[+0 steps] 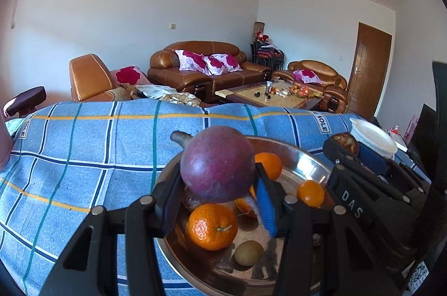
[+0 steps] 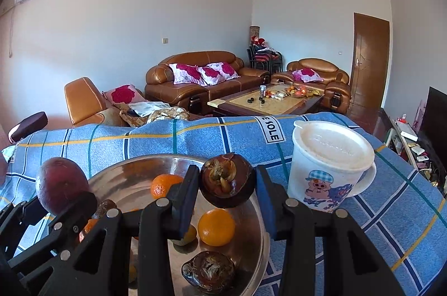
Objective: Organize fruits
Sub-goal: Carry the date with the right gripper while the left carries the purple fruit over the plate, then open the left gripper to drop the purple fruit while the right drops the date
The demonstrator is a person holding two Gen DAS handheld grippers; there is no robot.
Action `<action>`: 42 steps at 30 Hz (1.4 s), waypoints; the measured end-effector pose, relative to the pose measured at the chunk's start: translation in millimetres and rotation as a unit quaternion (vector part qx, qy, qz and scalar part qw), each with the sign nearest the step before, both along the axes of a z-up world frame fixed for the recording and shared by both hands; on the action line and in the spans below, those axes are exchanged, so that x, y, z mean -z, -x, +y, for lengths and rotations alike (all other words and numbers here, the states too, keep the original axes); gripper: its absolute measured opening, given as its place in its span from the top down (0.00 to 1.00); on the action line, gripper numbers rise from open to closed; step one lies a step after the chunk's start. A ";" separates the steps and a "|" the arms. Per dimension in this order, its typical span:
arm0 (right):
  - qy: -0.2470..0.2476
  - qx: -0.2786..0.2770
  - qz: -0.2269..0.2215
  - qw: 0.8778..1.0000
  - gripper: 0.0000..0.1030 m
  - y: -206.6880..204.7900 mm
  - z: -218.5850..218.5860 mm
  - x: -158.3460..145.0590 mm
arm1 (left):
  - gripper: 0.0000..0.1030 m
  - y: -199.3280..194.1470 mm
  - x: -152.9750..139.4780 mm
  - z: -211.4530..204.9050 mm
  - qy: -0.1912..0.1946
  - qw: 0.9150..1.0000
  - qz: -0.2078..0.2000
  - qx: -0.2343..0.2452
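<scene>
left gripper (image 1: 218, 201): fingers clamped on a purple fruit (image 1: 217, 164), centre frame above the steel bowl (image 1: 304, 159) | right gripper (image 2: 227, 201): fingers clamped on a dark mangosteen (image 2: 227, 180) (calyx toward camera), above the bowl | oranges (image 1: 212, 226) inside | white cup (image 2: 329, 164) right, on the checked cloth (image 1: 83, 156)

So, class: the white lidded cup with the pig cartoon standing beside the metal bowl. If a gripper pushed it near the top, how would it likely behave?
The cup is tall and stands on soft cloth, so a high push would probably tip it rather than slide it. Its lid only seems to rest on top and might pop off. The smooth plastic wall looks slippery to grip.
</scene>
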State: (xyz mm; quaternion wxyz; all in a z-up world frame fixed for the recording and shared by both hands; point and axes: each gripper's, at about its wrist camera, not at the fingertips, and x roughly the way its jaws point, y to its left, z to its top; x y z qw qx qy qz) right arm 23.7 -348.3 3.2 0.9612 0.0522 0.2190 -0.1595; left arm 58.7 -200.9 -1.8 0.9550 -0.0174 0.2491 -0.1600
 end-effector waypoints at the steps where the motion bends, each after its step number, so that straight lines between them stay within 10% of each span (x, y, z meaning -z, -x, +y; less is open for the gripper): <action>1: -0.011 -0.003 -0.004 1.000 0.58 0.4 -1.9 -0.6 | 0.51 -1.9 -2.2 2.2 0.004 1.000 -0.002 -0.002; 10: -0.104 -0.019 -0.001 0.994 0.58 -14.6 -23.3 6.5 | 0.51 -24.8 -2.1 2.0 0.003 1.000 0.006 -0.014; 42: -0.019 -0.022 0.105 0.994 0.58 -45.9 -6.1 31.8 | 0.51 -36.8 15.4 -23.3 -0.044 0.998 0.042 -0.011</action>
